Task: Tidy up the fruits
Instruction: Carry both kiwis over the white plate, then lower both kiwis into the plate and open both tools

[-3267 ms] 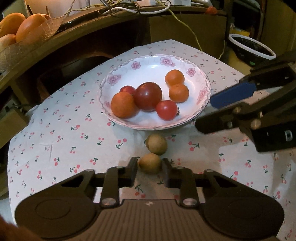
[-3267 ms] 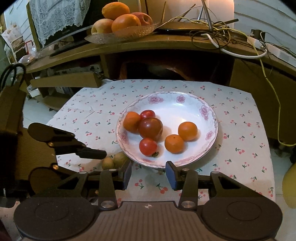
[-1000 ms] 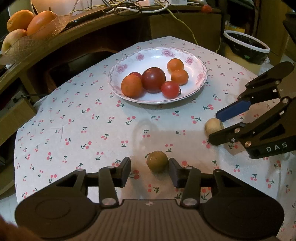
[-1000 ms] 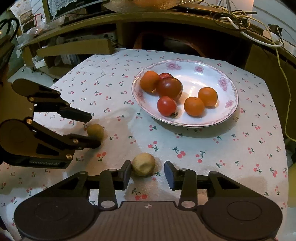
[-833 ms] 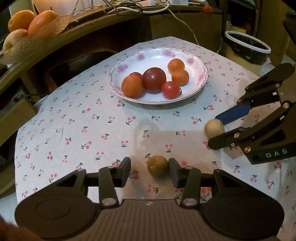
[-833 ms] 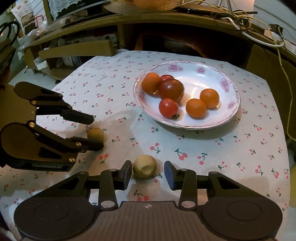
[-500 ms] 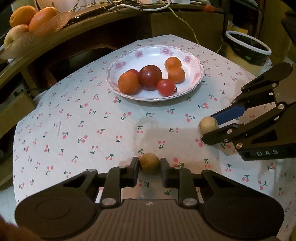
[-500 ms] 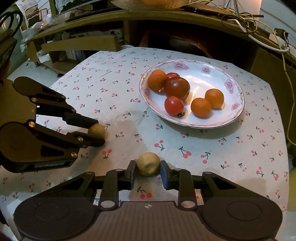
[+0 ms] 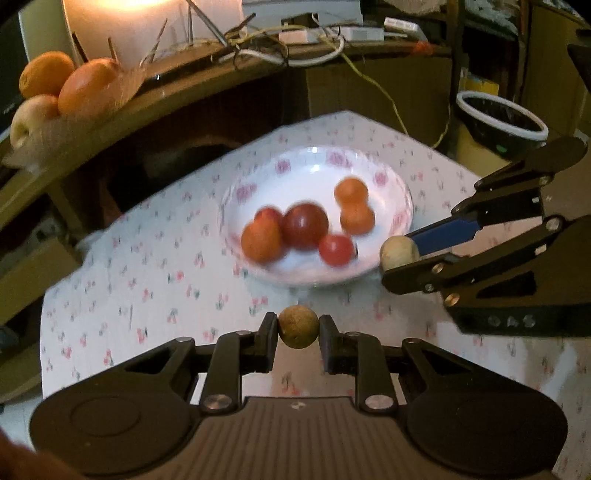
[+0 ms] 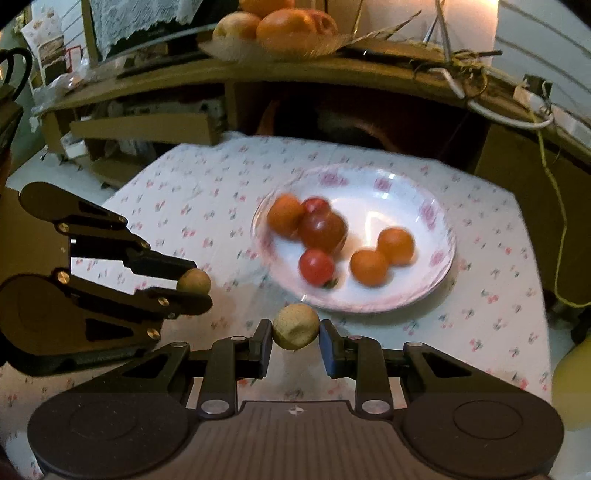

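Note:
My left gripper is shut on a small brown longan and holds it above the cherry-print tablecloth, short of the white flowered plate. My right gripper is shut on a paler longan, also lifted, near the plate's front rim. The plate holds several tomatoes and small oranges. Each gripper shows in the other's view, the right one beside the plate, the left one left of it.
A wooden shelf behind the table carries a glass dish of oranges and an apple and tangled cables. A white-rimmed bin stands at the far right. A yellow object sits at the right table edge.
Both grippers have closed on their longans, lifted them off the cloth and moved forward toward the plate. The view is now blurred with motion.

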The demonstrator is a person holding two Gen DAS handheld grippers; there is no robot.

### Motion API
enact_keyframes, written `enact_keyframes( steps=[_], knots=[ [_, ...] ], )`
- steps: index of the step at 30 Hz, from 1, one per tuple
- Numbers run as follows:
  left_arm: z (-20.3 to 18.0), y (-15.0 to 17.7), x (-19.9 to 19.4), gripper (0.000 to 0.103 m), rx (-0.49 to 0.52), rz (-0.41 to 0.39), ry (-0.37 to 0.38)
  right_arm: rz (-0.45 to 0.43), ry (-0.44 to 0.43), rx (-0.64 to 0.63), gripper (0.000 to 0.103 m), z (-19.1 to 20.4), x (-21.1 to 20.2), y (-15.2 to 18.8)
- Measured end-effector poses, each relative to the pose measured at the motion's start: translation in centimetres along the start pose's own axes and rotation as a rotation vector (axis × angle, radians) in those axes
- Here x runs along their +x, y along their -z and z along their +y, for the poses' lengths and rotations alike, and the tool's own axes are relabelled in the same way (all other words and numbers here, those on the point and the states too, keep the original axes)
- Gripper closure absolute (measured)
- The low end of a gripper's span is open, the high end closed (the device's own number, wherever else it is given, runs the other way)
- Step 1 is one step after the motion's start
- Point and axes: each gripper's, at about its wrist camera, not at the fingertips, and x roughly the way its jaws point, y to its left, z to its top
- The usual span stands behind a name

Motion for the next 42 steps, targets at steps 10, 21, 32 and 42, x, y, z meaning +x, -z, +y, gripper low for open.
enact_keyframes(
  steps=[10,21,32,42],
  knots=[
    [-0.7,-2.8,2.3,0.073,0.017,-0.023,-0.042,-0.04,0.061,0.018,0.074,-1.9,1.0,-1.5],
    [-0.8,-3.4,4.6,0.073,0.015,-0.002,-0.051,-0.012,0.089,0.015,0.074,-2.9,2.7,-1.6],
    [-0.9,-3.7,5.3,0.073,0.019,-0.005,-0.062,0.006,0.104,0.009,0.074,-3.9,4.4,-1.8],
    [-1.1,-3.9,5.6,0.073,0.027,-0.008,-0.076,-0.001,0.121,0.03,0.073,-4.1,4.7,-2.0]
  ],
)
